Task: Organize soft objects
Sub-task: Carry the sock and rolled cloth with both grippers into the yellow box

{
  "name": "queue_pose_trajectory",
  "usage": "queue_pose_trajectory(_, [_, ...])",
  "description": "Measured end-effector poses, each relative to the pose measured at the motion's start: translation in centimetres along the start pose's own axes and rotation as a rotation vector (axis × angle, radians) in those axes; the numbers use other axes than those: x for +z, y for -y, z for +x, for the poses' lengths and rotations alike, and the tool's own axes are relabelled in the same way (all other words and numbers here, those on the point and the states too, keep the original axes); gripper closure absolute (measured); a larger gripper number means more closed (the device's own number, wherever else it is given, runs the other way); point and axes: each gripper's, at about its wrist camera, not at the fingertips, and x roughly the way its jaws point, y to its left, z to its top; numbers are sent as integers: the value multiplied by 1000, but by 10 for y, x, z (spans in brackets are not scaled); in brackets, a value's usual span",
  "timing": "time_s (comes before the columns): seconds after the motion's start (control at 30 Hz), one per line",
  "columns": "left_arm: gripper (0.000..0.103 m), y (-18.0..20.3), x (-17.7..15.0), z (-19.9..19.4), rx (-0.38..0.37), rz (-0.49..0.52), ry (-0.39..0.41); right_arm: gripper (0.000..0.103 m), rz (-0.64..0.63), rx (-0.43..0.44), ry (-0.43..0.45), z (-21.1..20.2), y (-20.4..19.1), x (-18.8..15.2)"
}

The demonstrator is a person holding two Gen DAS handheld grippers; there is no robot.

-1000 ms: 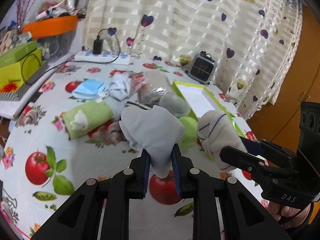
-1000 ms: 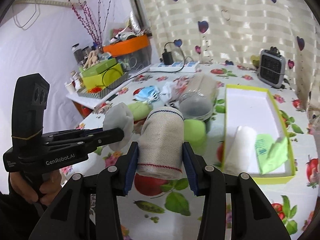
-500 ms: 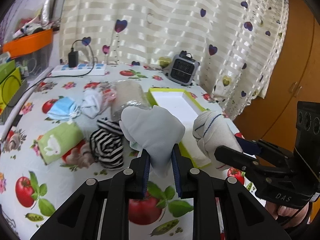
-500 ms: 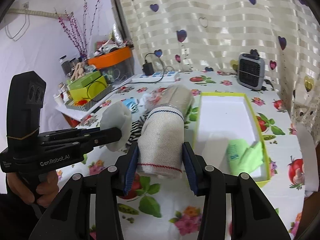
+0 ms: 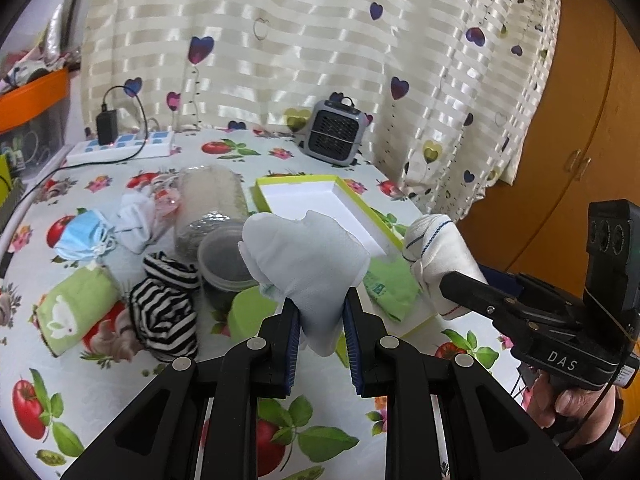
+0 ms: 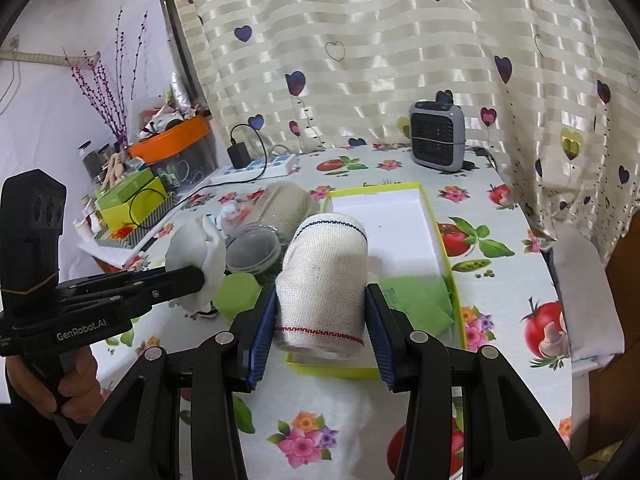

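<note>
Tablecloth (image 6: 500, 208) with tomatoes is cluttered, and the yellow-rimmed tray (image 6: 434, 216) lies lengthwise straight ahead of both claws, green cloth (image 6: 416, 300) already at its near end. Right gripper (image 6: 320, 316), clamped on the rolled bandage (image 6: 326, 280), hangs over that near end, so it looks closer. Left gripper (image 5: 320, 328) pinches a white cloth wad (image 5: 304, 256) just beside the tray's left edge.

On the table (image 6: 500, 288), the tray (image 6: 434, 216) lies along the right edge with a cloth (image 6: 416, 300) in its near end, the jar (image 5: 208, 204) and socks (image 5: 168, 308) to its left, and the heater (image 6: 438, 142) at the far edge.
</note>
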Motion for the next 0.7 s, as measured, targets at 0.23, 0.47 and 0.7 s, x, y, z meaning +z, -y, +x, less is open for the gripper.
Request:
queue_pose_trajectory(0.23, [83, 9, 3, 16, -20, 10, -23, 58, 27, -24, -24, 13, 17, -2])
queue_pose_trajectory(0.47, [83, 13, 7, 32, -30, 12, -46, 58, 45, -63, -80, 43, 35, -4])
queue_pose_trajectory(0.7, [83, 16, 12, 53, -35, 18, -77, 57, 53, -85, -164, 66, 47, -15])
